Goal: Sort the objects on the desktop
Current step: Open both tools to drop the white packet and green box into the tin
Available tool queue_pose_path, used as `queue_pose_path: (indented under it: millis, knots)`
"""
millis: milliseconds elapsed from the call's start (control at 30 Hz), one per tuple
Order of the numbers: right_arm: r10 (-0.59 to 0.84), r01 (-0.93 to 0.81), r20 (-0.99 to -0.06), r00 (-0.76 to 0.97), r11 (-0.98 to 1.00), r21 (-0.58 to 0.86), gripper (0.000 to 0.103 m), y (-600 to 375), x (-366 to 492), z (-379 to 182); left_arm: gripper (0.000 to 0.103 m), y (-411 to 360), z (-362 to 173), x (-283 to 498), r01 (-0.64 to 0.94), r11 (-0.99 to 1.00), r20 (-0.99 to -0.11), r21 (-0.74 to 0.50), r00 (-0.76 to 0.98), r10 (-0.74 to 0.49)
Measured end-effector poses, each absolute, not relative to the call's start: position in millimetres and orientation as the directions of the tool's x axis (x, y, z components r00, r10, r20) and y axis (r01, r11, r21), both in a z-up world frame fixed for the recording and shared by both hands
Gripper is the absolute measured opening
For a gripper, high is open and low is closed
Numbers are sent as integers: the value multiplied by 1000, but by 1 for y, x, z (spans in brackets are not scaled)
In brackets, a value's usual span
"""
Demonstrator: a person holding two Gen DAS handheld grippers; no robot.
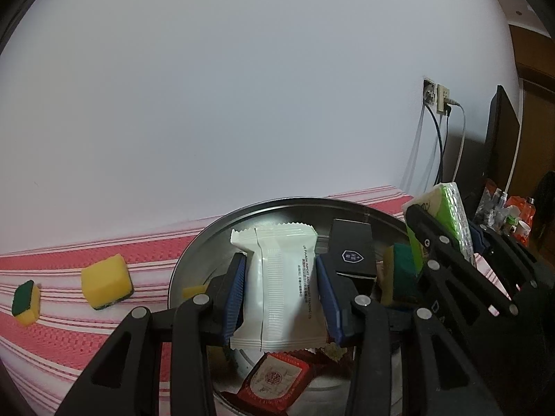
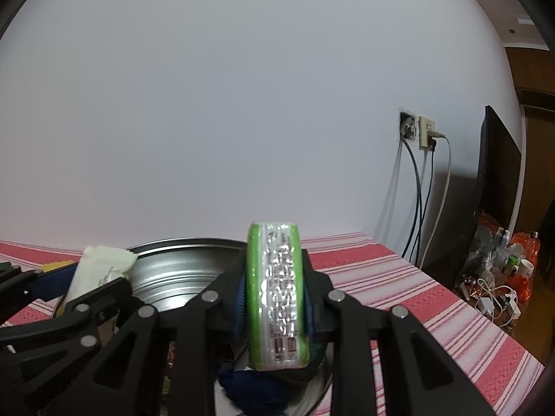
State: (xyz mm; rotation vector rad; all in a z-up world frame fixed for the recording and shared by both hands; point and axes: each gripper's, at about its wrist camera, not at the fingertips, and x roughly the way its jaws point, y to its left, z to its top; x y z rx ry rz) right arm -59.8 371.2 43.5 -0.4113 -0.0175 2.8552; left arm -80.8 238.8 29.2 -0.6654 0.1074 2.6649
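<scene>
Over round steel basin (image 1: pixel 277 208): crinkled sachet (image 1: pixel 281 284).

wall sockets (image 2: pixel 418 131) with cables (image 2: pixel 421 201), a dark monitor (image 2: pixel 496 180).

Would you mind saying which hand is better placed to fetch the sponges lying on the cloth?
Probably left: its tongs are nearer the two sponges, though they hold a white packet. The right tongs grip a green pack.
</scene>
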Motion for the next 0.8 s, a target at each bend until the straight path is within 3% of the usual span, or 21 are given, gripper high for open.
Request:
queue_pose_path:
  millis: [400, 467, 533, 567, 600, 667, 800]
  knots:
    - [231, -230, -329, -916, -972, -43, 27, 373, -73, 31, 45, 244, 22, -98, -359, -933, -526, 0, -794, 305]
    - [225, -223, -343, -912, -974, -45, 27, 373, -75, 28, 56, 247, 19, -101, -354, -935, -544, 28, -790, 283]
    - [242, -244, -320, -916, -969, -34, 29, 375, -72, 28, 76, 248, 15, -101, -317, -945, -543, 77, -808, 227]
    - [245, -253, -304, -920, -967, -16, 38, 378, -69, 29, 82, 247, 14, -101, -297, -950, -538, 97, -819, 200]
    - [248, -259, -293, -924, -966, 1, 55, 379, -66, 30, 88, 246, 14, -100, -286, -952, -532, 108, -826, 188]
    - [254, -273, -258, -932, -961, 39, 74, 384, -61, 32, 92, 244, 15, -96, -289, -953, -513, 94, -834, 203]
    - [276, -291, -211, -938, -956, 43, 82, 384, -55, 36, 95, 242, 18, -90, -287, -953, -481, 94, -852, 209]
